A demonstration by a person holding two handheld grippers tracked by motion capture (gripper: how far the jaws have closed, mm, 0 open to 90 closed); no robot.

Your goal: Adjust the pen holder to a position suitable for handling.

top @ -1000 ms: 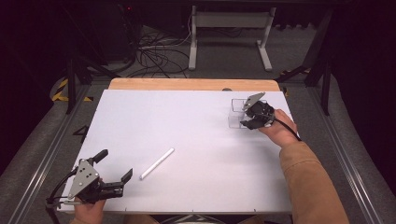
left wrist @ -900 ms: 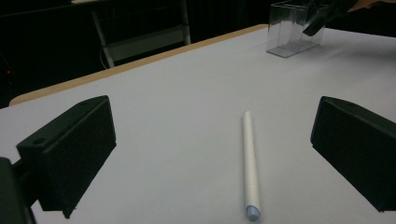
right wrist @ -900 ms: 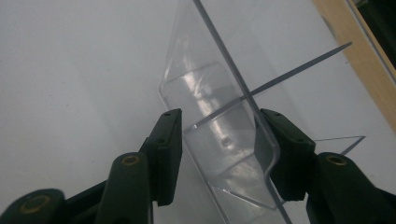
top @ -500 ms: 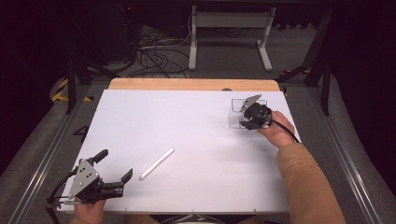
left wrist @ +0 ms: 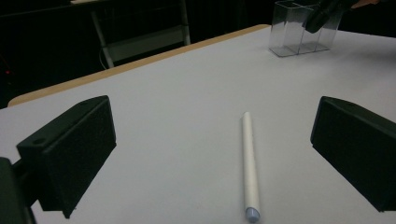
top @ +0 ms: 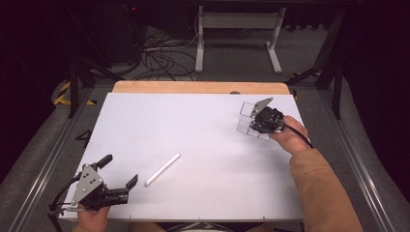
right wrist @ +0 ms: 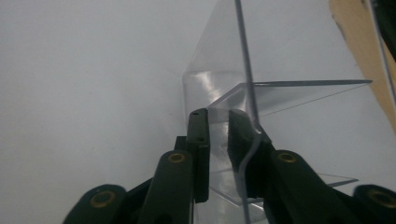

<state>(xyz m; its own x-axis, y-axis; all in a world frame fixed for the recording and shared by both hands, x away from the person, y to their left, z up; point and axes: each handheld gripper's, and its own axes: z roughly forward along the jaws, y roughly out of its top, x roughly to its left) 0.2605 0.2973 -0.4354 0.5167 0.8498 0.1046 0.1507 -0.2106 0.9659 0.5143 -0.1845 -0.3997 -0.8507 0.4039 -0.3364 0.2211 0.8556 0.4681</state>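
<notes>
The desk (top: 193, 121) is a broad, flat, matt white sheet over a pale wooden top whose far edge shows as a tan strip. At its far right stands the clear box (top: 251, 120), a small upright holder of thin, glossy, see-through plastic divided into compartments with straight walls and sharp corners. The right tool (top: 260, 122) reaches over this box from the near right. In the right gripper view its jaws have just been closing and now stand narrow, one pad (right wrist: 200, 140) on each side of a plastic wall (right wrist: 219, 135), so the tool appears clamped on the box.

The step in hand is judged to be securing the box by one wall. To do it well, the pads should sit square and deep on the wall rather than on its top rim, because smooth thin plastic is likely to slip or flex. Any lift should be straight up and slow, keeping the light box level.

Near the middle of the desk, well apart from the box, lies a white pen (top: 162, 169), a slim smooth cylinder with a rounded tip. At the near left corner the left tool (top: 118, 176) rests with its blocky black jaws spread wide and nothing between them; the pen lies just beyond it.
</notes>
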